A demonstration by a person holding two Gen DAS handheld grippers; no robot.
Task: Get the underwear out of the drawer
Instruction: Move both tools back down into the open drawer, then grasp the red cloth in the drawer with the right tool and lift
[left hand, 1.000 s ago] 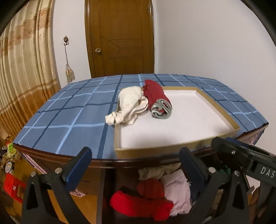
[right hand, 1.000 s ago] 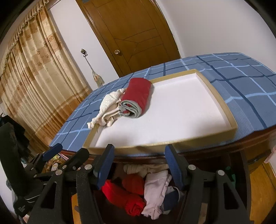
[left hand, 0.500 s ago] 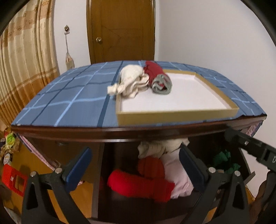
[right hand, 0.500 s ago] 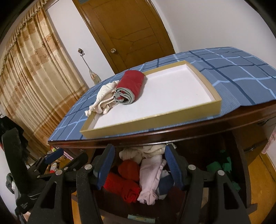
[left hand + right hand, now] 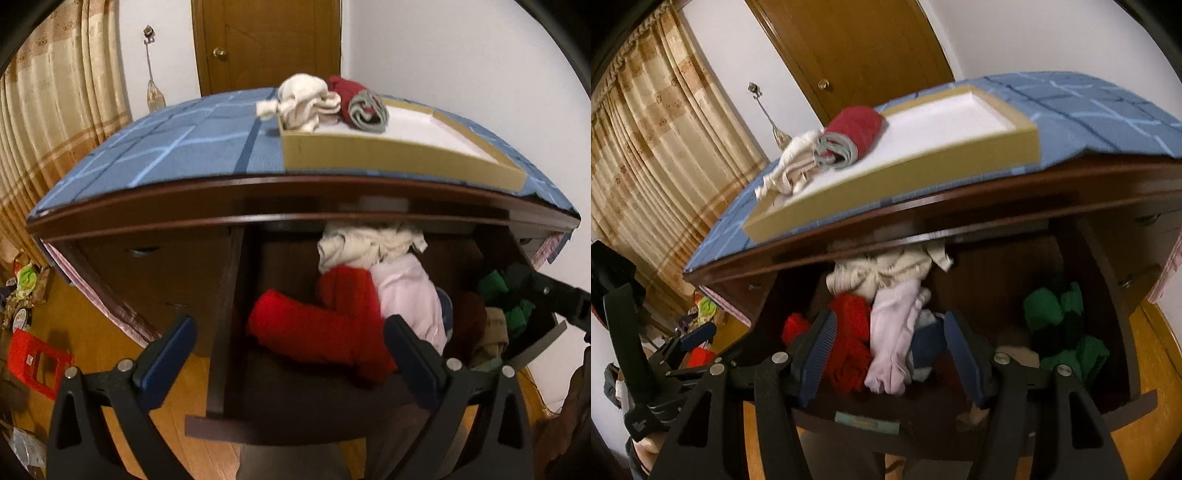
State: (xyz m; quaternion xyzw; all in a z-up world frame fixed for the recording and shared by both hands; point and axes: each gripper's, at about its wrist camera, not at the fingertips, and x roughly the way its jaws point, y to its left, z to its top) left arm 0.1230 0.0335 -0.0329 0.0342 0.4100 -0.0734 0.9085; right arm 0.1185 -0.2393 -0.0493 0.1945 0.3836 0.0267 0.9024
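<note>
Underwear heap point(image 5: 882, 325) in open dark wooden drawer point(image 5: 295, 424) now faces both lowered grippers, left point(image 5: 288, 354) and right point(image 5: 886, 350); jaws half open, empty. Next: grasping.

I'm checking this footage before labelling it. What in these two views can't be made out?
- Drawer back: hidden under the tabletop edge, both views.
- Clothes under the red roll and pink piece: covered by the pile.
- Dark heap beside the green cloth: too shadowed to identify.
- Tray near wall: motion-blurred, right view.
</note>
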